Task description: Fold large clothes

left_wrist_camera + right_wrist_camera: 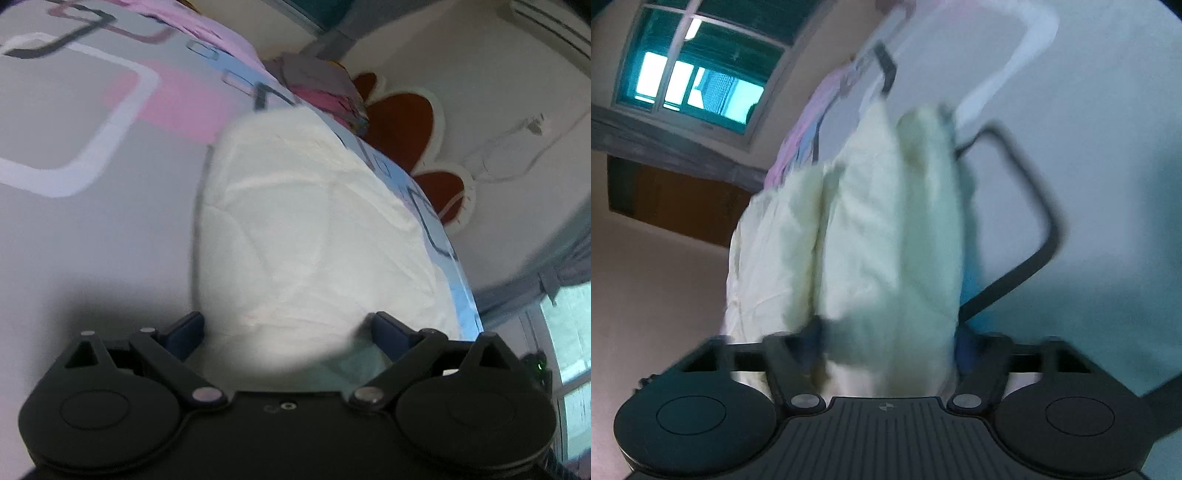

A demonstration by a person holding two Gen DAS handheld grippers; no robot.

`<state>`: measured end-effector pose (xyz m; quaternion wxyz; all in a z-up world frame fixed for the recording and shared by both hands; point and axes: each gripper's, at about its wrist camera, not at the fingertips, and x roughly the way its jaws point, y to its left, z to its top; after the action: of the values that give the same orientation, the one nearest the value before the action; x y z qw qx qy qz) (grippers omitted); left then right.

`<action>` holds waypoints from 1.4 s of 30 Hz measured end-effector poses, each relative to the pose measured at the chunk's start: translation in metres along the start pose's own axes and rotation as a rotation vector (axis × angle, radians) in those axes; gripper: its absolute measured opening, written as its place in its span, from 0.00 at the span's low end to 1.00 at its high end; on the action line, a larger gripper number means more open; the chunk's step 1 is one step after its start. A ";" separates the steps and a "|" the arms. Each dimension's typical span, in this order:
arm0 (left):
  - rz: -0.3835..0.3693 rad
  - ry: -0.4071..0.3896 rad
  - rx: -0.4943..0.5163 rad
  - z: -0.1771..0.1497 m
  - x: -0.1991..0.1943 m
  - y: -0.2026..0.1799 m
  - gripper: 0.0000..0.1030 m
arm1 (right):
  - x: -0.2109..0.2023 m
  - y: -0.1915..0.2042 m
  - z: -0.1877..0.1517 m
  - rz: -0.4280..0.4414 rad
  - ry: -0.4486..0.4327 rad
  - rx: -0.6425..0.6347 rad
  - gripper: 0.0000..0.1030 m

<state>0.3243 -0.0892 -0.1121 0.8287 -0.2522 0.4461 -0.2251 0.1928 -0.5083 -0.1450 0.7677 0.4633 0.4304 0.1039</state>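
Fingers (391, 334) spread, white garment (314, 229) — folded, creased

The white garment (314, 221) is soft, matt cloth, lightly creased, with faint raised seams; in the right wrist view it (879, 236) looks thicker and slightly fuzzy, though blurred. The bedsheet (92, 240) under it is smooth, matt printed cloth in grey, pink and white. The left gripper (288, 328) and right gripper (890, 343) are matt black plastic, with dull metal pivot pins and blue finger pads; the right one's body is ribbed. The cabinet (676, 199) looks like brown wood. The window (698, 74) is glossy glass.
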 end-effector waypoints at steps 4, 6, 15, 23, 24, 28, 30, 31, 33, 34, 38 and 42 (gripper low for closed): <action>0.019 0.035 0.048 0.005 0.008 -0.006 0.99 | 0.003 0.007 0.000 -0.016 0.010 -0.048 0.65; 0.010 0.053 0.077 0.006 0.006 -0.003 0.98 | -0.004 0.005 0.003 -0.029 0.003 -0.075 0.66; -0.017 0.075 0.066 0.001 0.020 0.002 1.00 | 0.017 0.021 0.011 -0.054 0.071 -0.183 0.85; -0.070 0.065 0.017 -0.006 0.019 0.017 1.00 | -0.022 -0.021 0.015 0.076 0.067 -0.055 1.00; -0.074 0.066 0.013 -0.006 0.019 0.018 1.00 | -0.023 -0.022 0.014 0.078 0.070 -0.057 1.00; -0.078 0.080 0.013 -0.004 0.019 0.019 1.00 | -0.025 -0.012 0.015 0.112 0.052 -0.058 1.00; -0.077 0.087 0.014 -0.003 0.020 0.019 1.00 | -0.025 -0.007 0.015 0.119 0.035 -0.056 1.00; -0.077 0.089 0.015 -0.001 0.021 0.019 1.00 | -0.022 -0.008 0.016 0.081 0.046 -0.077 1.00; -0.077 0.094 0.013 0.001 0.024 0.018 1.00 | -0.011 -0.011 0.016 0.012 0.062 -0.097 1.00; -0.076 0.096 0.012 0.001 0.024 0.017 1.00 | -0.011 -0.014 0.016 0.021 0.056 -0.086 1.00; -0.074 0.105 0.024 0.004 0.027 0.012 0.99 | 0.008 -0.002 0.024 -0.003 0.073 -0.096 1.00; -0.082 0.099 0.064 0.002 0.032 0.001 0.98 | 0.034 0.015 0.023 0.009 0.116 -0.186 1.00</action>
<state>0.3420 -0.1072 -0.1318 0.8034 -0.2321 0.4683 -0.2853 0.2342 -0.4955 -0.1480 0.7806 0.3852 0.4606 0.1735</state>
